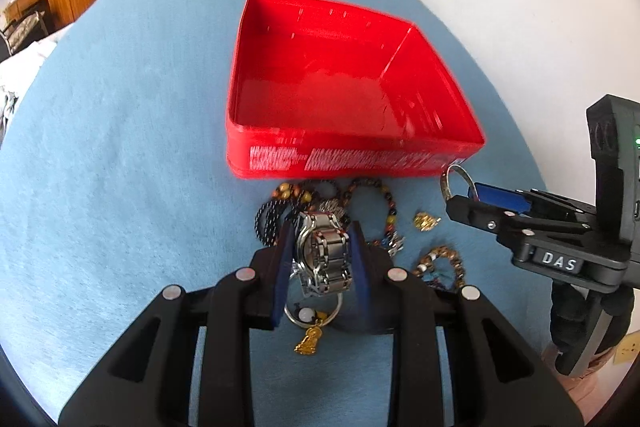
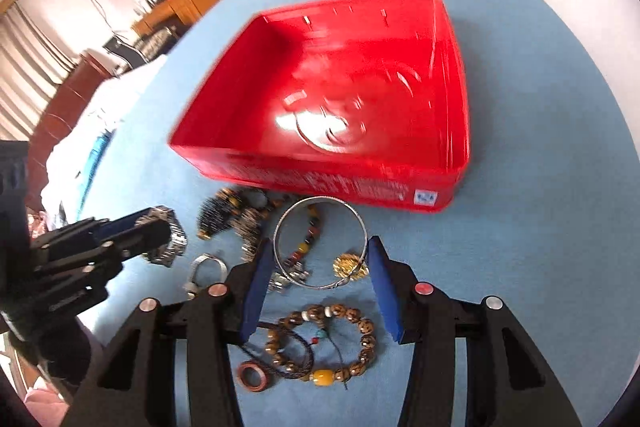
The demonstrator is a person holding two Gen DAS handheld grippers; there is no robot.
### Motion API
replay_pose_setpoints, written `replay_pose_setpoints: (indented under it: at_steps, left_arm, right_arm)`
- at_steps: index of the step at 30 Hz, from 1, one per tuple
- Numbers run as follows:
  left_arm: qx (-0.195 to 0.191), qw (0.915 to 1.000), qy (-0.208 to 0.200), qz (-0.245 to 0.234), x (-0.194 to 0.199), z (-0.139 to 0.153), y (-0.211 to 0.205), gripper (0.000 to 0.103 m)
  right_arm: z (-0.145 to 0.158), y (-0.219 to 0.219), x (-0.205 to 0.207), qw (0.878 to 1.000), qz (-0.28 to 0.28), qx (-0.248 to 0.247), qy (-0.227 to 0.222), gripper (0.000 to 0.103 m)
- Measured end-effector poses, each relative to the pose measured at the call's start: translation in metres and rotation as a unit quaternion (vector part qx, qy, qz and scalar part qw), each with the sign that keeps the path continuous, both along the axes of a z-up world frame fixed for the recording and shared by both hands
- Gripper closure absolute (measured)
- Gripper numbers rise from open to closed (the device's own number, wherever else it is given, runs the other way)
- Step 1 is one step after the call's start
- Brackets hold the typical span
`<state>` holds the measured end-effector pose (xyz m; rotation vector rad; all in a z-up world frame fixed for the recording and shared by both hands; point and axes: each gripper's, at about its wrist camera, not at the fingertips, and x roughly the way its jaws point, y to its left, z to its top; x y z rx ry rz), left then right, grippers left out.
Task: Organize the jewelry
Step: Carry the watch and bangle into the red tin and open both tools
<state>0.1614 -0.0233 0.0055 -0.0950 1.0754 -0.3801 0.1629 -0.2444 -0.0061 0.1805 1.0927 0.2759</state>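
Steel-link watch (image 1: pixel 326 259) pinched in left fingers (image 1: pixel 282 267); right fingers (image 2: pixel 256 291) clasp silver bangle (image 2: pixel 320 241).

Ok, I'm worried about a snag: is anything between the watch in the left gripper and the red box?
Nothing visible. The left gripper holds the watch above the bead bracelets; only the near wall of the red box lies ahead. The right gripper, holding a bangle, is off to the side.
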Motion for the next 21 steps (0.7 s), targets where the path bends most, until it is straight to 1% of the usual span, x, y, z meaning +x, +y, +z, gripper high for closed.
replay_pose_setpoints:
  at_steps: [3, 6, 10, 13, 15, 16, 21]
  left_arm:
    - [0.006, 0.9997, -0.022, 0.0, 0.003, 0.016, -0.002, 0.077]
    - [0.006, 0.9993, -0.036, 0.005, 0.018, 0.031, -0.006, 0.077]
    - [-0.001, 0.9985, -0.054, 0.013, 0.047, 0.039, -0.016, 0.077]
    - [-0.005, 0.9984, -0.053, 0.019, 0.078, 0.031, -0.024, 0.077]
    - [-0.005, 0.9989, -0.041, 0.021, 0.099, 0.02, -0.028, 0.077]
    - [-0.006, 0.9991, -0.035, 0.021, 0.107, 0.02, -0.029, 0.077]
    - [0.002, 0.9998, -0.005, 0.019, 0.137, -0.009, -0.039, 0.077]
  right_arm:
    - [0.022, -0.004, 0.002, 1.0, -0.001, 0.005, -0.025, 0.055]
    - [0.035, -0.011, 0.014, 0.999, -0.01, 0.009, -0.038, 0.055]
    - [0.036, -0.016, 0.048, 0.999, -0.023, 0.009, -0.041, 0.055]
    - [0.023, -0.017, 0.078, 0.999, -0.031, 0.005, -0.025, 0.055]
    - [0.01, -0.018, 0.095, 0.999, -0.036, 0.004, -0.011, 0.055]
    - [0.004, -0.01, 0.1, 0.999, -0.038, 0.0, -0.008, 0.055]
    - [-0.016, -0.002, 0.12, 0.999, -0.031, -0.025, 0.004, 0.055]
